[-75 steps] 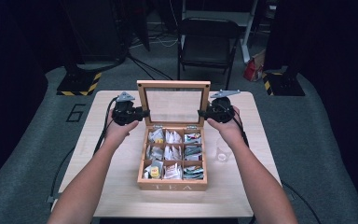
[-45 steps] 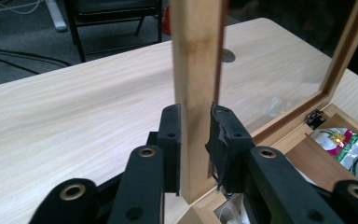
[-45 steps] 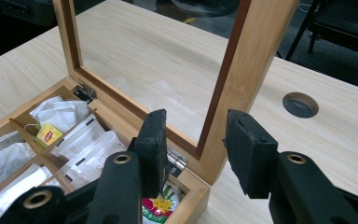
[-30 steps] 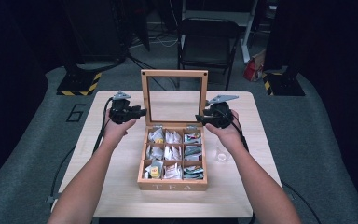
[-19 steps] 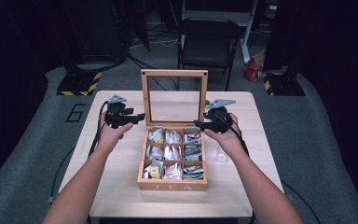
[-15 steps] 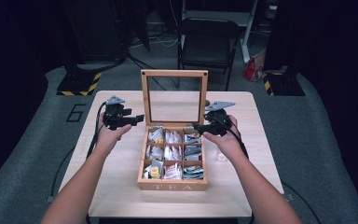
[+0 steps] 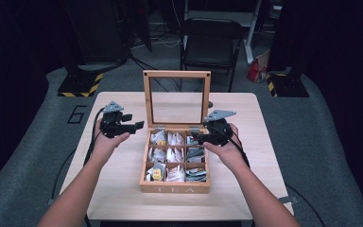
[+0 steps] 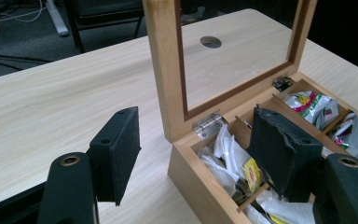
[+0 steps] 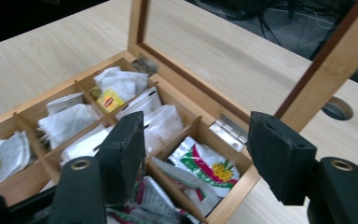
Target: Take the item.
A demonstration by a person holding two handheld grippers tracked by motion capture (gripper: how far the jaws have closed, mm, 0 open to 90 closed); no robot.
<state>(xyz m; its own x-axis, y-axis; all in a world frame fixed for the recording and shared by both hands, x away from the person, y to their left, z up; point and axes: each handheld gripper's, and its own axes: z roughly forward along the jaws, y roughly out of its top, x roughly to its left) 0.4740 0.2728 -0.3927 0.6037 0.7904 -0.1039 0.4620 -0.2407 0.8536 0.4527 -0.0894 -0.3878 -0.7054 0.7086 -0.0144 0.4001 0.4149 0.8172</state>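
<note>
Forearms: both reach in from the near table edge, flanking the tea box (image 7: 175, 185).
Left gripper (image 7: 133, 126): released, jaws just opened then eased slightly inward, nothing between them; box corner just right of it.
Right gripper (image 7: 194, 137): released, jaws just opened, over the box's far right compartment.
Lid (image 7: 177, 74): upright beyond both grippers.

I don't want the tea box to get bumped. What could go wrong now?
1. The glass lid stands straight up on small hinges; a nudge from either tongs could make it drop shut.
2. The left tongs straddle the wall of the tea box, so a sideways pull might drag it.
3. The right tongs hover open over packed tea bags and could snag several.
</note>
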